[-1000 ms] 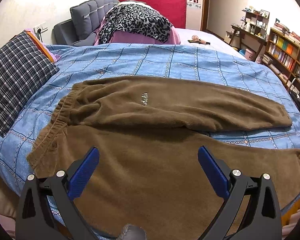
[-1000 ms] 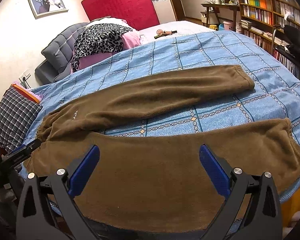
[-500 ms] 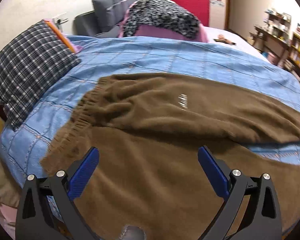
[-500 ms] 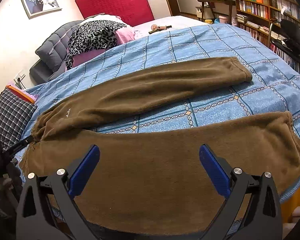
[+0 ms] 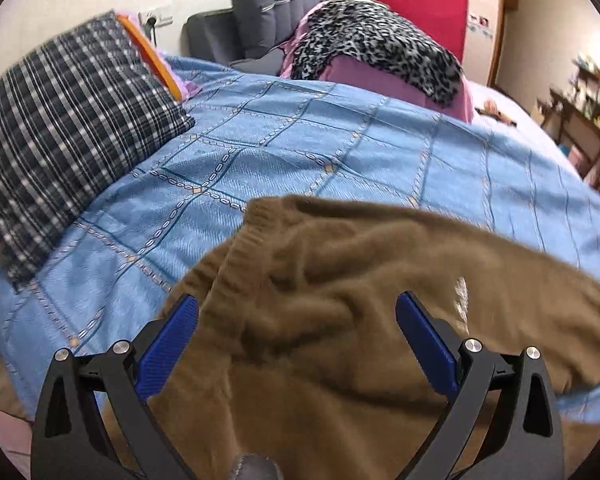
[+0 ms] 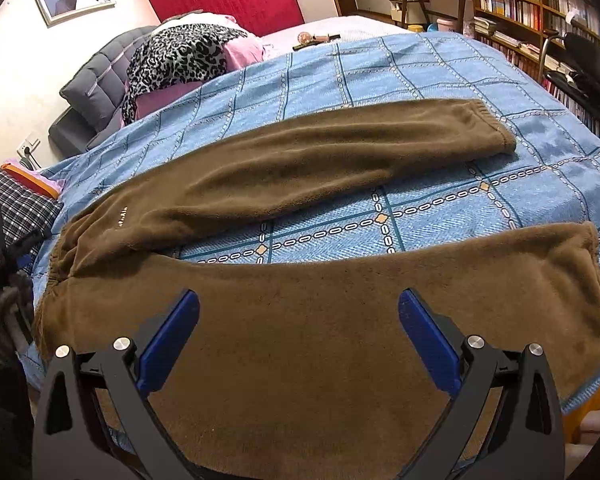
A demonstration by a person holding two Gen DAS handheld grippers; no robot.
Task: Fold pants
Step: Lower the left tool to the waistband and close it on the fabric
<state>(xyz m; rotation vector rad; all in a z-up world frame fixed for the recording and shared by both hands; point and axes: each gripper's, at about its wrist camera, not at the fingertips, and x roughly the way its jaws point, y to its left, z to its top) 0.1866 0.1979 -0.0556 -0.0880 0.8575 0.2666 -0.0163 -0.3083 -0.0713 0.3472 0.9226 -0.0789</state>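
Pants [image 6: 300, 320] lie flat on the bed [image 6: 420, 80], legs apart. My left gripper [image 5: 296, 312] is low over the waistband [image 5: 236, 248], my right gripper [image 6: 298, 308] over the near leg; both jaws wide, holding nothing.

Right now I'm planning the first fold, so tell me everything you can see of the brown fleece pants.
The brown fleece pants lie flat on the blue patterned bedspread, legs spread in a V with cuffed ends to the right and the ribbed elastic waistband to the left. Small white lettering marks the far leg. The left tool hovers open over the bunched waist.
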